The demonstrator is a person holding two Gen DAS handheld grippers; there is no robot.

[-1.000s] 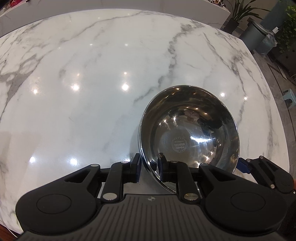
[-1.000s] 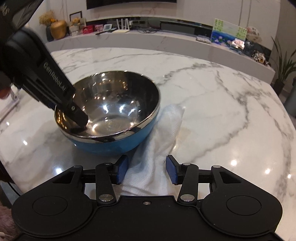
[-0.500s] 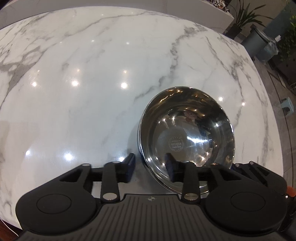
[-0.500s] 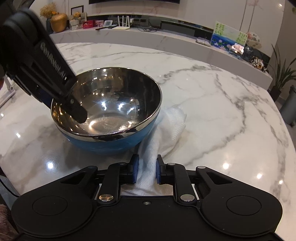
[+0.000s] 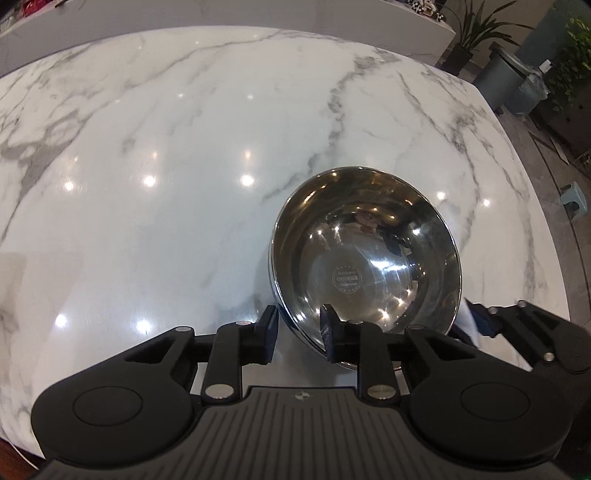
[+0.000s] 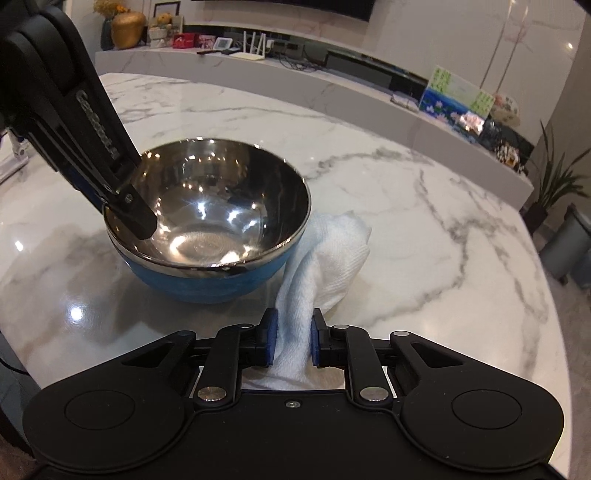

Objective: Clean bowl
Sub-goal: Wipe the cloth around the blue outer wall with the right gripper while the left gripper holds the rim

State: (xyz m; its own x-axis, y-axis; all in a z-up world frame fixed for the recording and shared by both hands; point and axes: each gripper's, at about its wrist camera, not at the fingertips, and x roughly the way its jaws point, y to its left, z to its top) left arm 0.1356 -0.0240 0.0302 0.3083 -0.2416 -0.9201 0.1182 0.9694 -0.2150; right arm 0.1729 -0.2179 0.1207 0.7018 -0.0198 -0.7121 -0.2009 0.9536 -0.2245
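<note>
A steel bowl (image 5: 365, 258) with a blue outside (image 6: 207, 229) stands on the white marble table (image 5: 166, 147). My left gripper (image 5: 298, 330) straddles its near rim, one finger outside and one inside, closed on the rim. It also shows in the right wrist view (image 6: 127, 212) at the bowl's left rim. My right gripper (image 6: 292, 341) is shut on a white cloth (image 6: 328, 251) that lies against the bowl's right side. The right gripper shows at the lower right of the left wrist view (image 5: 517, 325).
The table (image 6: 424, 221) edge curves close on the right, with grey bins (image 5: 513, 81) and plants (image 5: 476, 33) on the floor beyond. A long marble counter (image 6: 295, 81) with small items runs behind the table.
My right gripper closed on the cloth and has lifted its near end. My left gripper's fingers narrowed onto the bowl's rim; the bowl shifted slightly.
</note>
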